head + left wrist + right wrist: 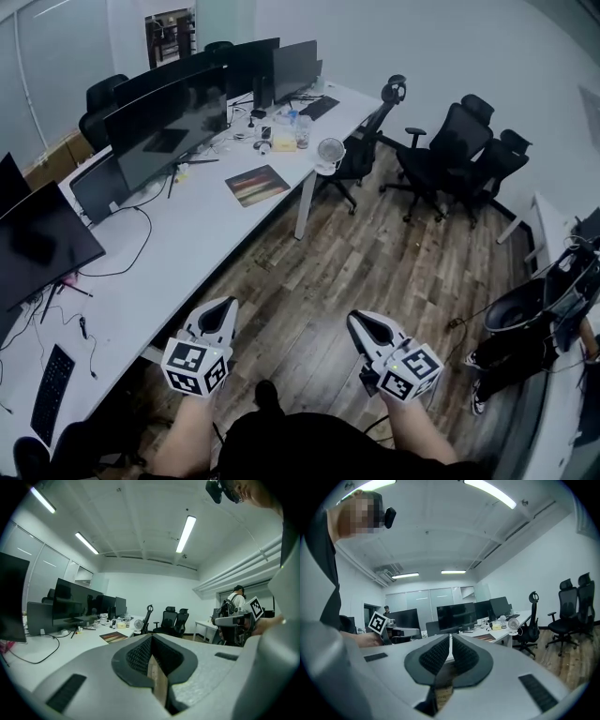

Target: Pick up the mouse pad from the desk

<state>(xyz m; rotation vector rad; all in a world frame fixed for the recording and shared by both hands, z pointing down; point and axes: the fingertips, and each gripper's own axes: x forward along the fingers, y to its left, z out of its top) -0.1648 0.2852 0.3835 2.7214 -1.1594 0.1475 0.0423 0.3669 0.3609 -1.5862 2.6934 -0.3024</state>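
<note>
The left tool (221,309) and right tool (361,326) are pressed together, empty. The mouse pad (257,184) lies flat well ahead, near the edge of the tabletop (187,248). It is probably thin, light and floppy, best pinched at that edge.

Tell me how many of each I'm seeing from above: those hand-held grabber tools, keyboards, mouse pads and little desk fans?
Hand-held grippers: 2, the left gripper and the right gripper, both with jaws shut and empty
Keyboards: 2, one at the far end of the desk, one at the near end
Mouse pad: 1
Desk fan: 1
Total: 6
</note>
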